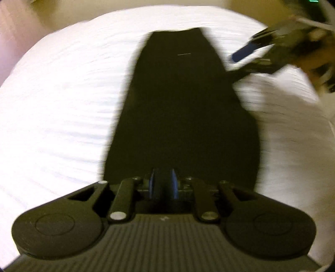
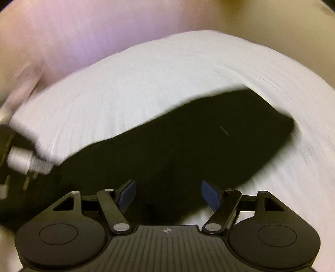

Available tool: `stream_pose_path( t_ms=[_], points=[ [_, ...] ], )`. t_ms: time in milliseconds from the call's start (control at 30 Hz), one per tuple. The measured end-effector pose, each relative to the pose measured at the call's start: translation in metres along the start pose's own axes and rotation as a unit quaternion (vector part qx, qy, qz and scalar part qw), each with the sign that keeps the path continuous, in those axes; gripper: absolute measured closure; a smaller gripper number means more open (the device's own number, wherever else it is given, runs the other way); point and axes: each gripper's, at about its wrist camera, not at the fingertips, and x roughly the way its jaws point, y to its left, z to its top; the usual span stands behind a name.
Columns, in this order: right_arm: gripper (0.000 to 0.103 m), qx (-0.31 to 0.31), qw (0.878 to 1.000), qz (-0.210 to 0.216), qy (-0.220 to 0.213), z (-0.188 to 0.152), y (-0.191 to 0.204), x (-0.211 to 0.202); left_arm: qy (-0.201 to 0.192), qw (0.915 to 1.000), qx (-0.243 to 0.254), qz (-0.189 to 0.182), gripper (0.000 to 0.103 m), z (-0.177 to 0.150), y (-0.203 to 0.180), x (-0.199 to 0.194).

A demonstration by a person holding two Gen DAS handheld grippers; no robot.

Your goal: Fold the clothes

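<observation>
White bedding (image 1: pixel 62 100) spreads under a long black garment (image 1: pixel 178 104) lying flat. At its near end, the left gripper (image 1: pixel 164 184) has its fingers pinched on the cloth. The right gripper (image 2: pixel 168 196) hovers with fingers spread wide, holding nothing.

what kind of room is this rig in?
Probably a bedroom: a black garment lies on white ribbed bedding that looks like a bed, with beige floor beyond its edge.
</observation>
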Motion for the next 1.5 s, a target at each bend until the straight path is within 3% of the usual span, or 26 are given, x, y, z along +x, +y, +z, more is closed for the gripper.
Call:
stream_pose_path(
  t_ms=[100,233,333,467,567,733,1000,1033,1100,1167,1267,1367,1500],
  points=[
    [0.03,-0.142,0.989,0.034,0.029,0.04,-0.008,0.034,0.008,0.9981,-0.056,0.023,0.089,0.003,0.03,0.026],
    [0.031,-0.302,0.95,0.062,0.053,0.086,-0.013,0.085,0.02,0.997,-0.073,0.015,0.089,0.001,0.044,0.06],
    [0.043,-0.374,0.921,0.083,0.07,0.11,-0.007,0.127,0.025,0.9975,-0.065,0.01,0.087,0.0,0.044,0.071],
    [0.044,-0.464,0.873,0.116,0.09,0.121,0.005,0.173,0.029,0.9973,-0.067,0.004,0.077,-0.005,0.048,0.073],
    [0.044,-0.5,0.852,0.127,0.087,0.126,0.014,0.182,0.034,0.9973,-0.064,-0.006,0.075,-0.008,0.051,0.075],
    [0.044,-0.506,0.846,0.139,0.095,0.122,0.014,0.188,0.041,0.9967,-0.063,-0.028,0.073,-0.009,0.056,0.083],
    [0.046,-0.533,0.824,0.145,0.127,0.12,0.027,0.188,0.056,0.9953,-0.072,-0.033,0.075,-0.014,0.061,0.081],
    [0.055,-0.532,0.824,0.144,0.132,0.121,0.028,0.19,0.058,0.995,-0.075,-0.031,0.077,-0.013,0.061,0.081],
    [0.079,-0.531,0.823,0.143,0.143,0.123,0.031,0.193,0.063,0.9952,-0.07,-0.027,0.096,-0.01,0.056,0.081],
    [0.103,-0.537,0.817,0.14,0.155,0.123,0.036,0.193,0.057,0.9961,-0.064,-0.02,0.103,-0.007,0.052,0.075],
    [0.103,-0.54,0.82,0.125,0.144,0.131,0.042,0.179,0.029,0.9963,-0.08,-0.014,0.103,-0.005,0.061,0.051],
    [0.103,-0.532,0.83,0.117,0.121,0.15,0.044,0.171,0.008,0.9945,-0.105,-0.004,0.103,-0.003,0.079,0.038],
    [0.103,-0.518,0.841,0.103,0.113,0.16,0.052,0.19,0.04,0.9921,-0.119,-0.012,0.101,-0.006,0.093,0.066]
  ],
)
